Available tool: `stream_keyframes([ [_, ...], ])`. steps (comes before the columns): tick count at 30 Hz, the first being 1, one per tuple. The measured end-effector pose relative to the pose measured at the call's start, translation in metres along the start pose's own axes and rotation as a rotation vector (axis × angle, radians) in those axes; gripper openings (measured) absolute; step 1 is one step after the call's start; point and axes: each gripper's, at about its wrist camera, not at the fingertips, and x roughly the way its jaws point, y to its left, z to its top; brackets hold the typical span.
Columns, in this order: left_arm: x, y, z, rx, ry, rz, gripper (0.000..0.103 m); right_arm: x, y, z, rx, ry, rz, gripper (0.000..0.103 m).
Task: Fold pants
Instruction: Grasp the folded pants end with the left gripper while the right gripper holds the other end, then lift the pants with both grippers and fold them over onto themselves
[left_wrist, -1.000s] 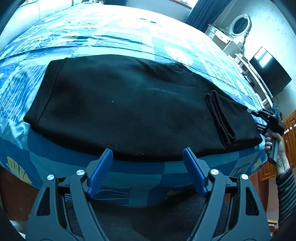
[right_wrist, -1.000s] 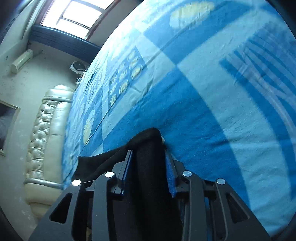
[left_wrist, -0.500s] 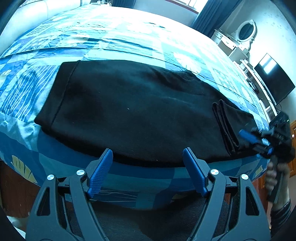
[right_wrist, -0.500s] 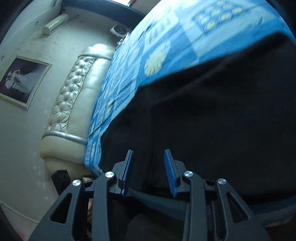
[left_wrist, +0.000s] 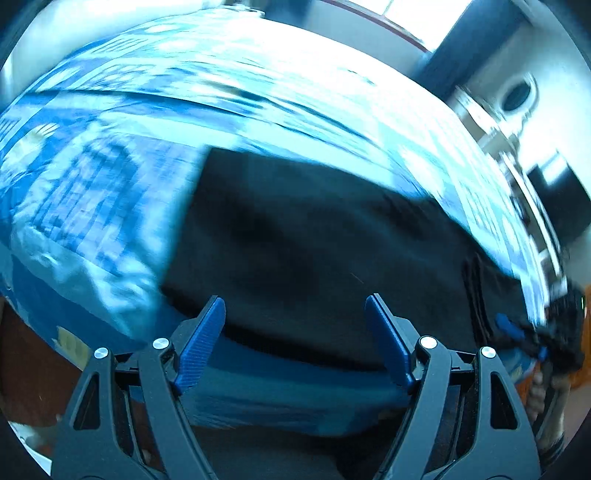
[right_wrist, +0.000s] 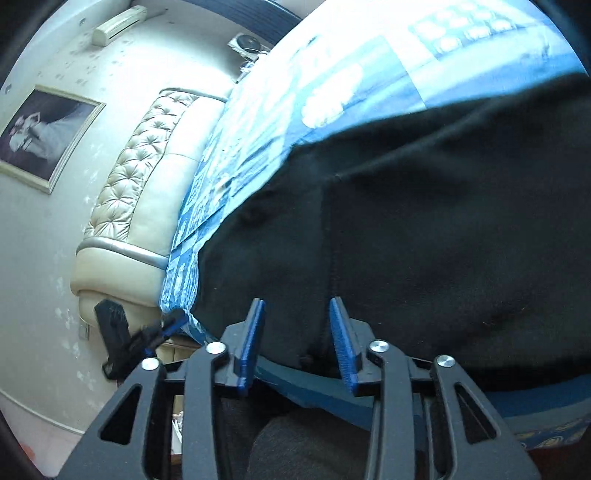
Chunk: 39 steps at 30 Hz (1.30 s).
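1. Your left gripper (left_wrist: 294, 334) gapes, empty, near the bed (left_wrist: 110, 206) edge.
2. Your right gripper (right_wrist: 295, 341) has just been opening, pads clear of the pants (right_wrist: 424, 229).
3. Pants lie flat at the near edge: soft, limp, probably light; pinch hem corners.
4. Open bed beyond for folding.

Count on the bed

One pants (left_wrist: 317, 251), one bed (left_wrist: 110, 206), two grippers: left (left_wrist: 295, 317) at 6 o'clock, right (right_wrist: 297, 314); one picture (right_wrist: 44, 136) at 10 o'clock.
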Motion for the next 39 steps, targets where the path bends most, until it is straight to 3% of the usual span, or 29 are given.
stream_keyframes([
  [4, 0.01, 0.058, 0.03, -0.079, -0.013, -0.01, 0.078, 0.008, 0.005, -0.003, -0.005, 0.013, 0.02, 0.049],
  [9, 0.052, 0.109, 0.051, -0.183, 0.098, -0.179, 0.078, 0.011, 0.007, -0.002, -0.01, 0.001, 0.021, 0.059],
  [15, 0.059, 0.098, 0.052, -0.129, 0.116, -0.322, 0.078, 0.009, -0.008, -0.002, 0.016, -0.024, -0.004, 0.066],
  [19, 0.063, 0.084, 0.041, -0.1, 0.123, -0.338, 0.078, 0.009, -0.013, -0.003, 0.026, -0.028, -0.004, 0.067],
  [21, 0.066, 0.084, 0.041, -0.137, 0.129, -0.385, 0.067, 0.01, -0.011, -0.003, 0.019, -0.028, -0.006, 0.068],
  [23, 0.074, 0.083, 0.039, -0.186, 0.157, -0.417, 0.047, 0.01, -0.009, -0.002, 0.019, -0.031, -0.002, 0.07],
  [24, 0.077, 0.081, 0.038, -0.202, 0.167, -0.411, 0.042, 0.01, -0.008, -0.002, 0.017, -0.031, -0.003, 0.07],
  [26, 0.081, 0.08, 0.037, -0.211, 0.179, -0.405, 0.019, 0.01, -0.008, -0.003, 0.011, -0.03, -0.005, 0.07],
  [32, 0.067, 0.065, 0.04, -0.207, 0.16, -0.372, 0.013, 0.005, -0.008, -0.001, 0.005, -0.059, -0.034, 0.077],
  [34, 0.056, 0.058, 0.045, -0.203, 0.142, -0.378, 0.013, 0.0, -0.007, 0.0, 0.001, -0.076, -0.057, 0.083],
  [39, 0.028, 0.03, 0.06, -0.146, 0.103, -0.372, 0.013, -0.011, -0.007, 0.005, -0.011, -0.104, -0.151, 0.085],
])
